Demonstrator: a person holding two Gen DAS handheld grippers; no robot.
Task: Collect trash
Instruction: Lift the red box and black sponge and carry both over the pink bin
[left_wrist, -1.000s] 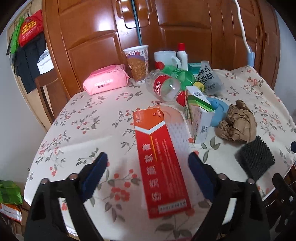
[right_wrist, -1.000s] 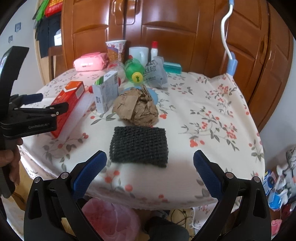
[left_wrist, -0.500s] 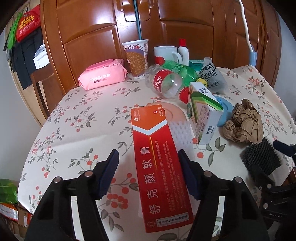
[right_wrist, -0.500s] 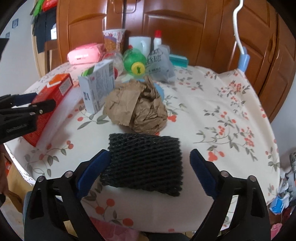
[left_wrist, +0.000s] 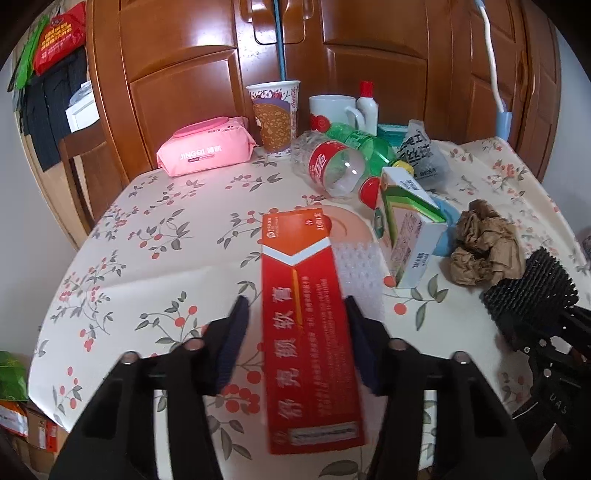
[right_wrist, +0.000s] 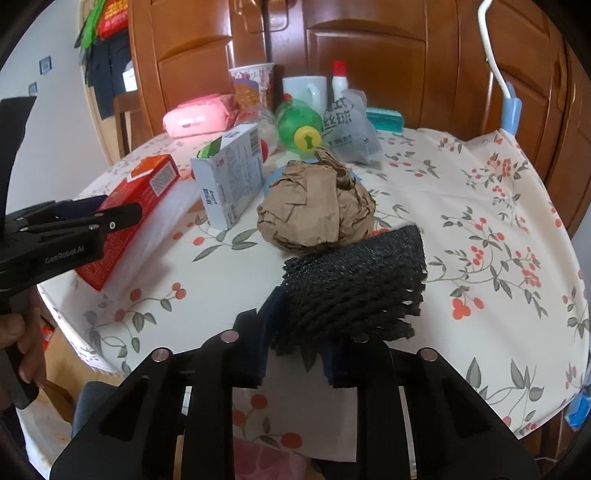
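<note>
Both claws have closed in: right claw (right_wrist: 295, 332) grips the black foam net (right_wrist: 354, 284), raised off the desk (right_wrist: 480, 229); left claw (left_wrist: 295, 332) brackets the red box (left_wrist: 306, 332), grip uncertain.

two close fisheye wrist views low over one shared table (left_wrist: 155, 258), facing the cupboard (right_wrist: 369, 55)
</note>
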